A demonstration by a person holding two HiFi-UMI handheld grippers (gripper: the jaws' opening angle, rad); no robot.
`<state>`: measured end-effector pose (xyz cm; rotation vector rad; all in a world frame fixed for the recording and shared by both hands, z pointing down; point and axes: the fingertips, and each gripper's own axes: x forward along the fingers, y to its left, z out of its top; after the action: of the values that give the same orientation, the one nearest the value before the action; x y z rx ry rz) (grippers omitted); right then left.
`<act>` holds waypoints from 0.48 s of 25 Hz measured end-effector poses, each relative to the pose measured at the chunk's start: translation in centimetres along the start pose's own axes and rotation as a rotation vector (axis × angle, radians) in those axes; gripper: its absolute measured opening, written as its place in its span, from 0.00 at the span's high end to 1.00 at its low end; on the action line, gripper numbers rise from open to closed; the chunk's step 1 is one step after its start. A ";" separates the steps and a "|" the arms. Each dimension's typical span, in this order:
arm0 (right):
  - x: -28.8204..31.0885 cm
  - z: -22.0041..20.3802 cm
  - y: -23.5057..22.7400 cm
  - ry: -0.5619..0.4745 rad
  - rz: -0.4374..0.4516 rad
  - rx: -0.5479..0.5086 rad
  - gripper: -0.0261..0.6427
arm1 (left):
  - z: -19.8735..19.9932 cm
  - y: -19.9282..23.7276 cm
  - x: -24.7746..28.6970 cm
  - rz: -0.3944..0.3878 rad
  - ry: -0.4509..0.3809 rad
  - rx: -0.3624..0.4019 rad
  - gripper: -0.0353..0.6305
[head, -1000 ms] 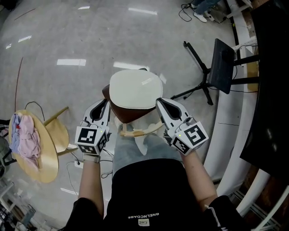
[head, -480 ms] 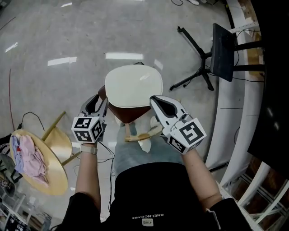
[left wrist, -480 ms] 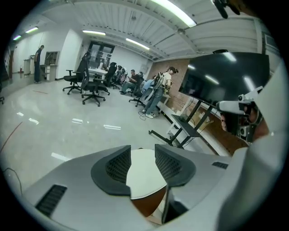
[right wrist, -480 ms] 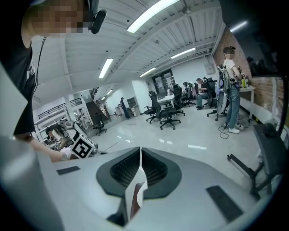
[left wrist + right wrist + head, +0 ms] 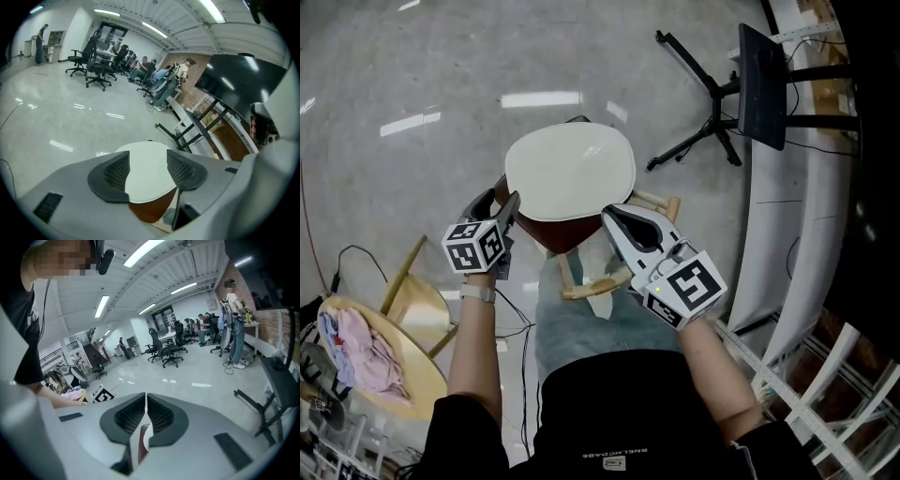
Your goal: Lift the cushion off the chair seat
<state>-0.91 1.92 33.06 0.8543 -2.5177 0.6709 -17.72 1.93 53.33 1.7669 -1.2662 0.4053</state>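
The cushion [image 5: 570,172] lay unlifted on the chair seat [image 5: 567,232]. At 8 o'clock the left gripper [image 5: 495,204] had just been opening wide, gripping nothing. At 4 o'clock the right gripper [image 5: 614,216] was closed, seemingly empty.

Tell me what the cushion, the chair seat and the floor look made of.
Cushion: smooth off-white, likely faux leather or vinyl; it carries a soft light glare. Chair seat: reddish-brown shell, perhaps moulded plastic or lacquered wood; unclear. Floor: polished grey concrete or resin, mirroring ceiling lights.

Cream-white cushion [image 5: 570,171], reddish-brown chair seat [image 5: 572,234], table [image 5: 419,377] (pale wood) — pink cloth [image 5: 370,352], grey floor [image 5: 412,56]
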 end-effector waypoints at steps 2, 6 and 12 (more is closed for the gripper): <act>0.7 -0.6 0.0 0.012 -0.003 0.001 0.95 | -0.5 1.1 1.5 0.003 0.023 -0.005 0.57; 2.1 -1.5 -0.2 0.029 -0.007 0.023 0.95 | -1.8 3.3 4.4 0.018 0.076 -0.002 0.54; 3.7 -2.6 -0.5 0.040 -0.020 0.056 0.95 | -3.4 6.7 8.0 0.032 0.138 0.017 0.53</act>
<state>-2.79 1.29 37.16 0.8755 -2.4619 0.7482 -19.51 -0.49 63.85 1.7040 -1.1978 0.5479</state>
